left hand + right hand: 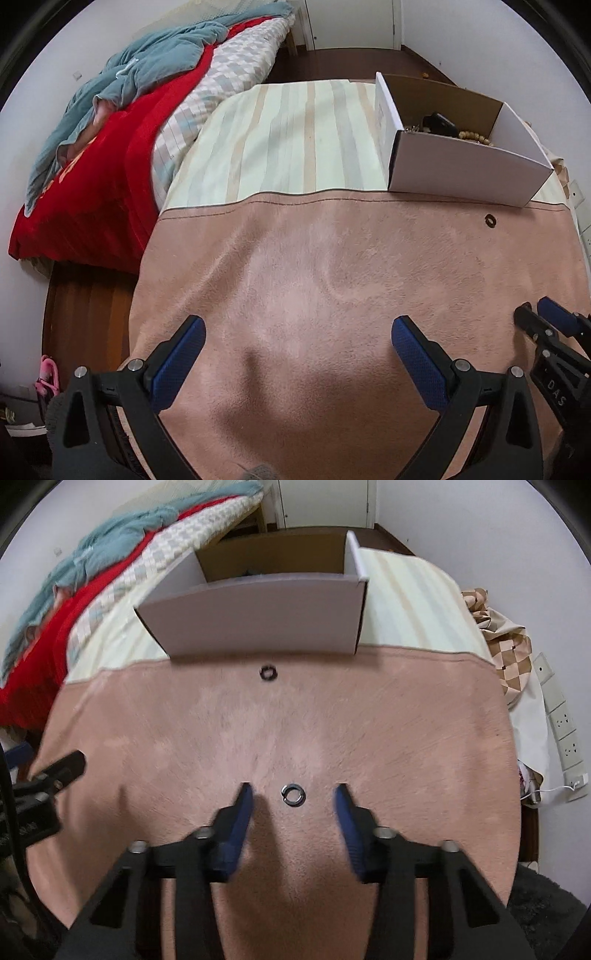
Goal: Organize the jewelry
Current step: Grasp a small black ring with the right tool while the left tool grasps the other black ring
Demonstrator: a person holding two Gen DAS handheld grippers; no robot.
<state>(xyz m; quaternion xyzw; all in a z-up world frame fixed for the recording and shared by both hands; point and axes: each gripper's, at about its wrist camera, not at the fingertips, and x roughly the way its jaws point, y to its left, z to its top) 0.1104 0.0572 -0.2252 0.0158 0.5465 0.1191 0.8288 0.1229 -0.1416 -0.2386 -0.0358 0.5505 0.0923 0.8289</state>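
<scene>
A dark ring (292,795) lies on the pink cloth (295,731) between the fingertips of my right gripper (294,794), which is open around it without touching. A second dark ring (268,672) lies farther off, just in front of the white cardboard box (255,616); it also shows in the left wrist view (490,220). The box (465,168) holds wooden beads (476,137) and dark jewelry (439,123). My left gripper (298,328) is open and empty over bare pink cloth. The right gripper's fingers (554,321) show at the left view's right edge.
The pink cloth (332,295) covers a table with a striped cloth (288,140) behind it. A bed with red and teal bedding (110,147) stands to the left. Wall sockets (565,723) and a checked fabric (506,653) are at the right.
</scene>
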